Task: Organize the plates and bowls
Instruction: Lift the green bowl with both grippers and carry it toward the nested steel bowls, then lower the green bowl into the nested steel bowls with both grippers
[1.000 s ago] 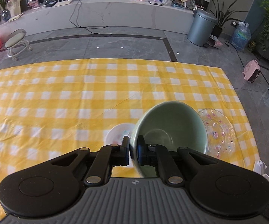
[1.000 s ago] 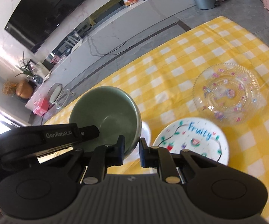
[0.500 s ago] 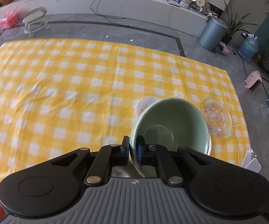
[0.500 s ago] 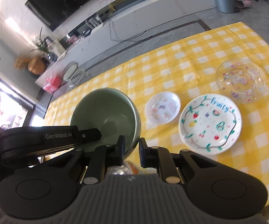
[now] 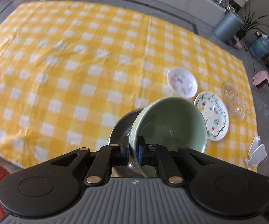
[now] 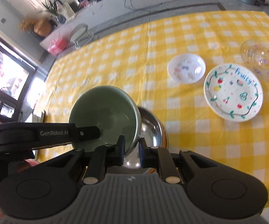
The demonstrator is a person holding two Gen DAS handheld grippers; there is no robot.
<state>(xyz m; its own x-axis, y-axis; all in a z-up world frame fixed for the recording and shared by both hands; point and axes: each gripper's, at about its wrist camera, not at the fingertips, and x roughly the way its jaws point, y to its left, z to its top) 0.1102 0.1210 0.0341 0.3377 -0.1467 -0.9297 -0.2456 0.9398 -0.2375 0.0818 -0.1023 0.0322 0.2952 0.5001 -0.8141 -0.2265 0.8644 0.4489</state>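
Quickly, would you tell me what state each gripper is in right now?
Left gripper: shut on the green bowl rim.
Right gripper: shut on the same green bowl's opposite rim.

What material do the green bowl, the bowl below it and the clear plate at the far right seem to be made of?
The pale green round bowl looks like glazed ceramic: thick rim, smooth soft sheen. The silver bowl beneath it seems polished metal, probably steel, since it reflects like a mirror. The clear plate with ridged rim is see-through with the checks visible through it; glass or clear plastic, I cannot tell which.

Steel bowl (image 5: 122, 128) mostly hidden (green bowl (image 5: 169, 123) in front); tablecloth (image 5: 59, 56) prob. motion-blurred.
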